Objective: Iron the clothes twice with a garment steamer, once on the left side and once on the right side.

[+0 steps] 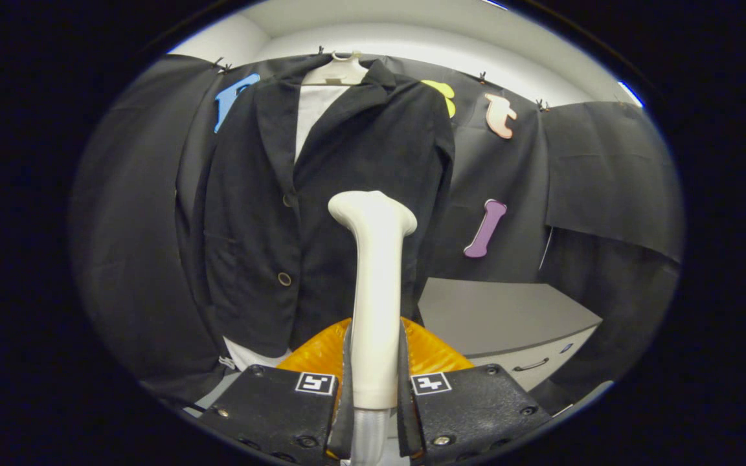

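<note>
One black jacket (321,213) hangs on one pale hanger (336,73) against the booth wall, over one white shirt (313,110); two front buttons visible. One garment steamer (373,285) stands upright, jaws of the gripper (373,388) clamped on both sides of its handle, head just before the jacket's right half. One grey bench (509,317) beyond, right.

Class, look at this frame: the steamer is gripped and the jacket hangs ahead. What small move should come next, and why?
Probably ease the steamer forward until its head meets the jacket. The tool is shut on the steamer's handle, both fingers pressing it, and the head points at the jacket's front panel beside the buttons, seemingly short of the cloth. The jacket hangs on a hanger.
</note>
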### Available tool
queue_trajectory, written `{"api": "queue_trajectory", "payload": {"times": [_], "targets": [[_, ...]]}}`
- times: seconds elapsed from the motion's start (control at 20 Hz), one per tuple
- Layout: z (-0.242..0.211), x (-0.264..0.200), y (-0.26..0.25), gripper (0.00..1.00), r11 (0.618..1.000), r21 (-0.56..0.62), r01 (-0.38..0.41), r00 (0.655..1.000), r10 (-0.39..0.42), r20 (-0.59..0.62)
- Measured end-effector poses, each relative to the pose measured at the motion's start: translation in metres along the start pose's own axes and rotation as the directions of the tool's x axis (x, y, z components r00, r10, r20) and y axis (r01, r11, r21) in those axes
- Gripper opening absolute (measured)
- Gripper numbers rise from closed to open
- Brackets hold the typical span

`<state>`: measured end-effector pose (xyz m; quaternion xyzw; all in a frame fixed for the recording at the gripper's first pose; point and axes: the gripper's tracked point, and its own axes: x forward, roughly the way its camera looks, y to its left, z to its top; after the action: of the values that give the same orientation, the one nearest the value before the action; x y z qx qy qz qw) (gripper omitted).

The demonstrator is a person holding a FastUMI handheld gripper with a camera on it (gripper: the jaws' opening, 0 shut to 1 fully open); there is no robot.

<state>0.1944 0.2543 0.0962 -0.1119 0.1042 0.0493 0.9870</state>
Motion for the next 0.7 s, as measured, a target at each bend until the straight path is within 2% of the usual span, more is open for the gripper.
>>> {"api": "queue_trajectory", "payload": {"times": [0.7], "targets": [[-0.077,-0.019,0.012,0.30,0.998,-0.061,-0.017,0.998,0.014,-0.059]]}}
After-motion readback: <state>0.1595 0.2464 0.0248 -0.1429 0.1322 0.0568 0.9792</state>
